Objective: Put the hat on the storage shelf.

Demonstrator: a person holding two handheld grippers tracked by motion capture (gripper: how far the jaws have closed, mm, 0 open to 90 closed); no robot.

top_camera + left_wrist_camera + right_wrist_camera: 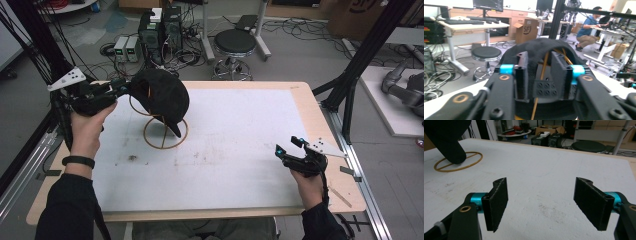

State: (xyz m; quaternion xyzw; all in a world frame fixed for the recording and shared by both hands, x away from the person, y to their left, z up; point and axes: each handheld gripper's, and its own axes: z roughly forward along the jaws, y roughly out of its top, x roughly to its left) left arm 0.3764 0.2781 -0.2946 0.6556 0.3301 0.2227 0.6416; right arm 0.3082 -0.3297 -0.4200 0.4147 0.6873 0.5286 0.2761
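At the far left my left gripper (121, 89) sits at the back of the cap (162, 95), which rests on the wire stand (165, 131) on the left half of the desk (310, 107). From the left gripper view its jaws are part-spread, with the cap's rear strap (544, 88) and a wire of the stand between the pads; I judge the pads aren't pressing the cloth, so nothing is held. The risk I see: if I close here I may pinch the wire along with the strap, and pulling would drag or tip the light stand; backing off carelessly could snag the soft fabric and slide the cap off its perch. The cap is black, matte, limp cloth with a stiff curved brim drooping towards the stand's ring-shaped base; the stand is thin, golden, smooth wire bent into hoops. The desk top is white, scuffed, with a pale wooden edge. Over at the right, my right gripper (289, 145) hovers with jaws wide apart, empty, its pads (498, 202) flat and rough-faced.
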